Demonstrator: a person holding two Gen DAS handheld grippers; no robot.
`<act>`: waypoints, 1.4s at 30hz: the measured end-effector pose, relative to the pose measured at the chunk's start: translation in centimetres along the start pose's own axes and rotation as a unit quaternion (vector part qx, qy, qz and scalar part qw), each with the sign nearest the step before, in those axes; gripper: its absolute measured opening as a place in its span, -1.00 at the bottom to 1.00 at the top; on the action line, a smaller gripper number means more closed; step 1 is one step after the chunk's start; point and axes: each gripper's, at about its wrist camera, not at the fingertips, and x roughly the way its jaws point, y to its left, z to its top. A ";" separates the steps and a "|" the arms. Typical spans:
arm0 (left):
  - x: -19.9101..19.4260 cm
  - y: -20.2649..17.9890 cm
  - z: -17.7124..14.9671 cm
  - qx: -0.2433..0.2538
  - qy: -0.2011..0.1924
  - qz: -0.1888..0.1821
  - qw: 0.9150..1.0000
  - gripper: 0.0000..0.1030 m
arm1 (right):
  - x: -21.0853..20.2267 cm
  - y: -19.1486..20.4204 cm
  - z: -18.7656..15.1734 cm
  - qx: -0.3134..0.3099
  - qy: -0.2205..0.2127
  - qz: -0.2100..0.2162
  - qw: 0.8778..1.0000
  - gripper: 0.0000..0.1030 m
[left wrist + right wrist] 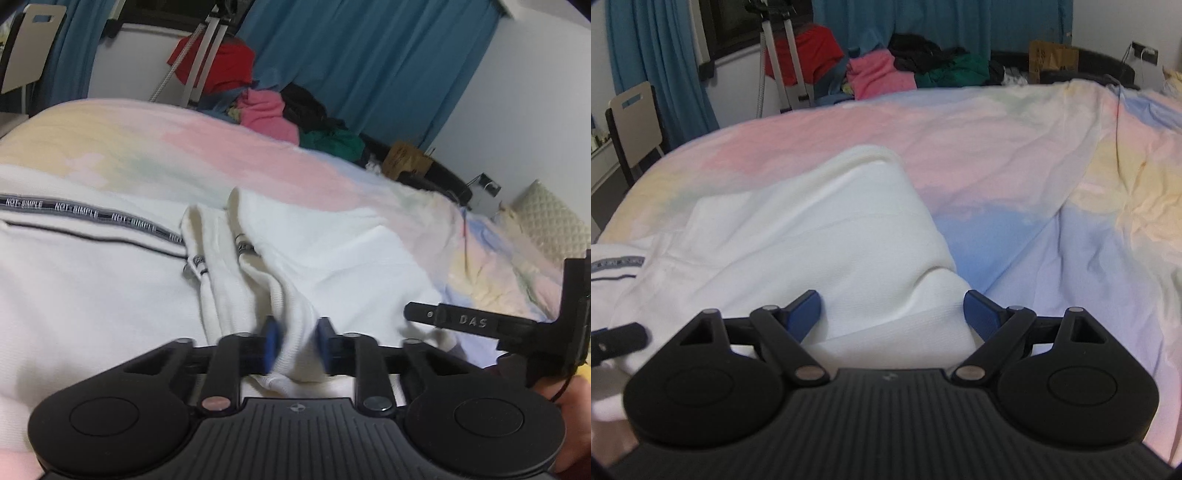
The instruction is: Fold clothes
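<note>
A white hoodie (96,280) with a black lettered band lies spread on the pastel bedsheet (229,147). My left gripper (295,341) is shut on a ribbed white edge of the hoodie, cloth bunched between its blue pads (272,345). In the right wrist view the hoodie's white sleeve (827,229) runs away from me across the sheet (1015,147). My right gripper (892,314) is open, its blue pads (807,310) wide apart on either side of the sleeve's near end. The right gripper's black body shows in the left wrist view (480,323).
A pile of clothes, pink (875,74), red (809,51), green and black, lies beyond the bed's far edge. A tripod (779,55), blue curtains (369,55), a chair (635,118) at left and a pillow (554,221) at right surround the bed.
</note>
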 end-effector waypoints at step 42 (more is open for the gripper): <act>-12.0 18.0 -4.3 -0.514 -0.127 0.176 0.830 0.67 | -0.7 3.7 -1.1 -0.034 -0.040 0.098 0.994 0.66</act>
